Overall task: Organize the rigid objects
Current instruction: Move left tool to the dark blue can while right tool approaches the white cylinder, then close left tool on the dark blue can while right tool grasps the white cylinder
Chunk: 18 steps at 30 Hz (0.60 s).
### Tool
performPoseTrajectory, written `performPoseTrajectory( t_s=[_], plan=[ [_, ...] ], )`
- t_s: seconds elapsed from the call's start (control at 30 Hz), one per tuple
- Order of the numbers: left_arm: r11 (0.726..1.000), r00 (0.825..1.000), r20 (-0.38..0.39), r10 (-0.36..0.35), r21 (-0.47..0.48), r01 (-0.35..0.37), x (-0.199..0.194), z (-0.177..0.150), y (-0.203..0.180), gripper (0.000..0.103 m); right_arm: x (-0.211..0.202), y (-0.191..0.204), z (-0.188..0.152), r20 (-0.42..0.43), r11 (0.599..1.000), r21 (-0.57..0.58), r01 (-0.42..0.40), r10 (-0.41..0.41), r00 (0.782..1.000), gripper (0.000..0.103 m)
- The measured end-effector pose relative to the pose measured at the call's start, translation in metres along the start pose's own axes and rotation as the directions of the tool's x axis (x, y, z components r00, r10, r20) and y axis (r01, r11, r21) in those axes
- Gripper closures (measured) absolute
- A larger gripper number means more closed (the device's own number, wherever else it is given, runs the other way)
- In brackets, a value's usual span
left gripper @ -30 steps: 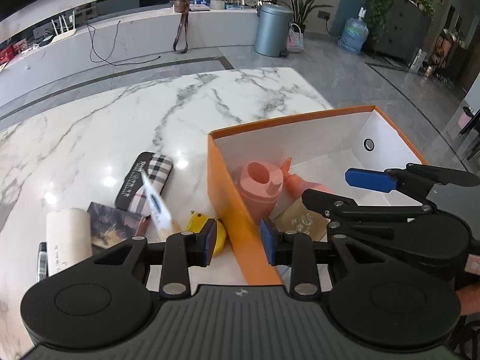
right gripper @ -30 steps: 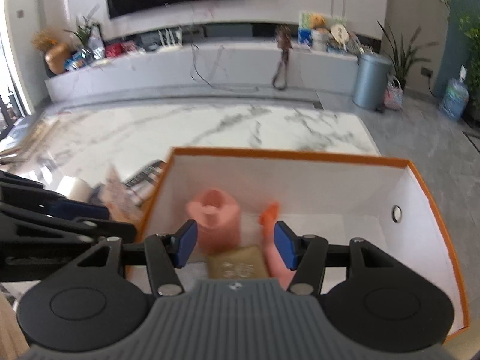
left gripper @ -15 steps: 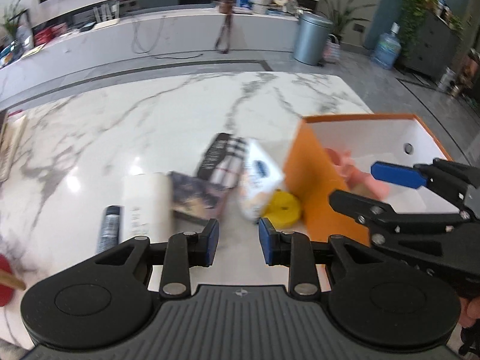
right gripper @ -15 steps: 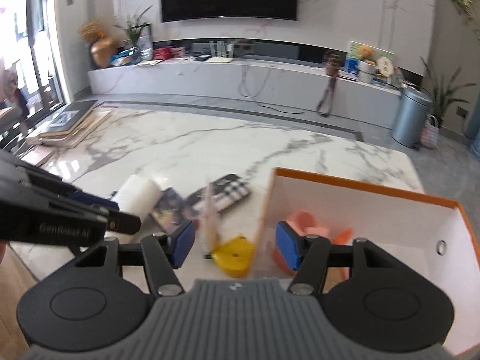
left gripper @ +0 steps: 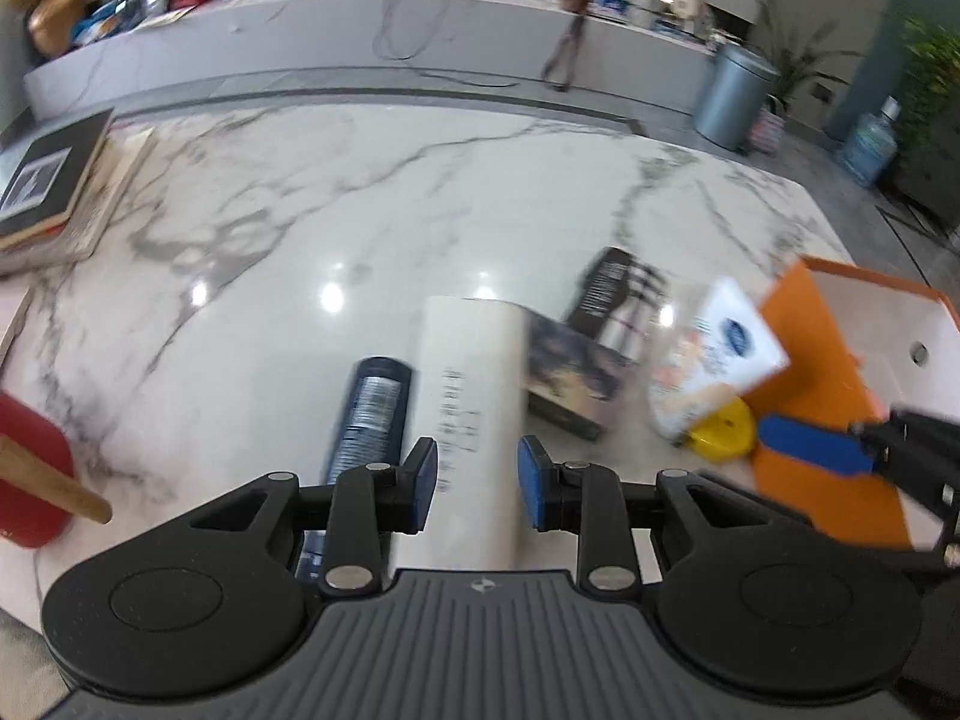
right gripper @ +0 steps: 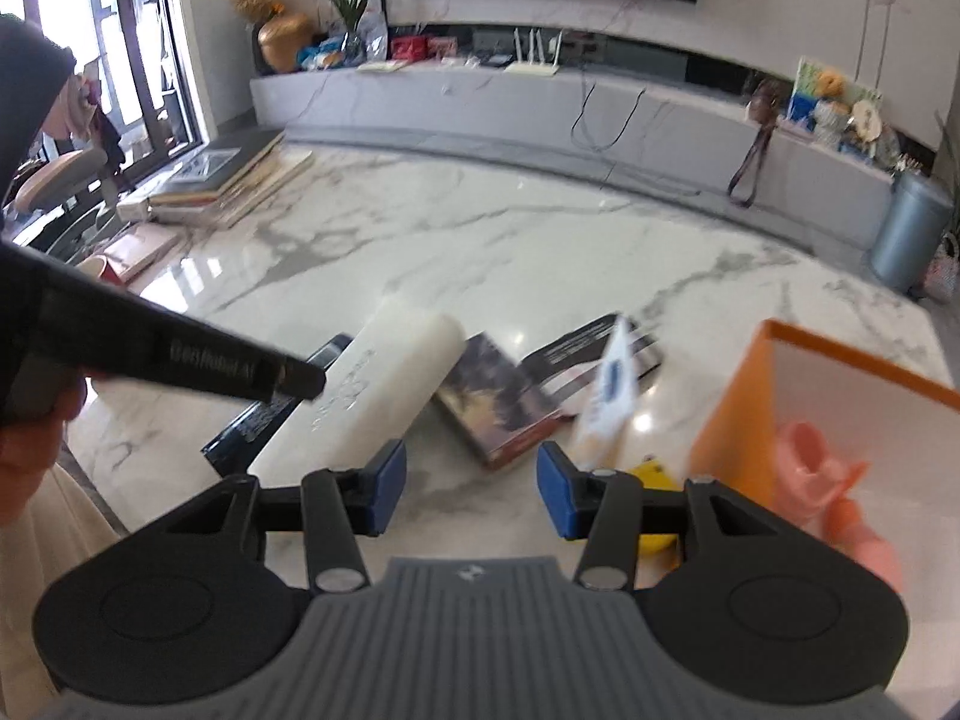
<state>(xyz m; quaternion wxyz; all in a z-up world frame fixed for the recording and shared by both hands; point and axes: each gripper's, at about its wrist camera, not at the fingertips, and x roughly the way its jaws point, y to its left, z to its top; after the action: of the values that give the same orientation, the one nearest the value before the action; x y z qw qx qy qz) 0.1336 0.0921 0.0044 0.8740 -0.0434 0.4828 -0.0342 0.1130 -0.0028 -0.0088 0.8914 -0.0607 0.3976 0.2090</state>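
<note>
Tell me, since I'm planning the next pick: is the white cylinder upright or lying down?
Lying down: the white cylinder rests lengthwise on the marble table.

Each gripper [left gripper: 474, 483] [right gripper: 471, 489] is built of black plastic links with silver screws, blue pads [left gripper: 425, 477] and a ribbed grey body. White lettering is printed on one arm.

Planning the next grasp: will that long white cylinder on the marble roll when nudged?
Probably. The white cylinder lies on its side on glossy marble, so it may roll sideways, toward the dark tube alongside. It looks rigid.
</note>
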Motion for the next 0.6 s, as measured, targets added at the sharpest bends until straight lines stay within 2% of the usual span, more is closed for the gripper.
performPoseTrajectory(
  t_s=[0.17, 0.27, 0.4, 0.5, 0.6],
  plan=[
    [0.993, 0.997, -0.027, 0.069, -0.093, -0.071, 0.014, 0.004, 0.029, 0.069, 0.027, 0.011, 0.004, -0.056, 0.997, 0.049, -0.063, 0.066, 0.996, 0.052],
    [0.987, 0.993, -0.052, 0.110, -0.108, -0.115, 0.026, 0.006, 0.039, 0.069, 0.045, 0.017, 0.007, -0.085, 0.994, 0.066, -0.088, 0.094, 0.992, 0.052],
    [0.986, 0.990, -0.101, 0.096, -0.129, -0.109, 0.043, 0.007, 0.048, 0.069, 0.068, 0.024, 0.011, -0.129, 0.989, 0.099, -0.113, 0.125, 0.984, 0.051],
    [0.985, 0.989, -0.122, 0.080, -0.143, -0.098, 0.053, 0.006, 0.054, 0.069, 0.081, 0.023, 0.012, -0.158, 0.984, 0.125, -0.127, 0.146, 0.977, 0.045],
    [0.981, 0.989, -0.130, 0.070, -0.171, -0.092, 0.058, 0.005, 0.060, 0.063, 0.093, 0.022, 0.014, -0.182, 0.982, 0.138, -0.129, 0.153, 0.971, 0.045]
  ],
)
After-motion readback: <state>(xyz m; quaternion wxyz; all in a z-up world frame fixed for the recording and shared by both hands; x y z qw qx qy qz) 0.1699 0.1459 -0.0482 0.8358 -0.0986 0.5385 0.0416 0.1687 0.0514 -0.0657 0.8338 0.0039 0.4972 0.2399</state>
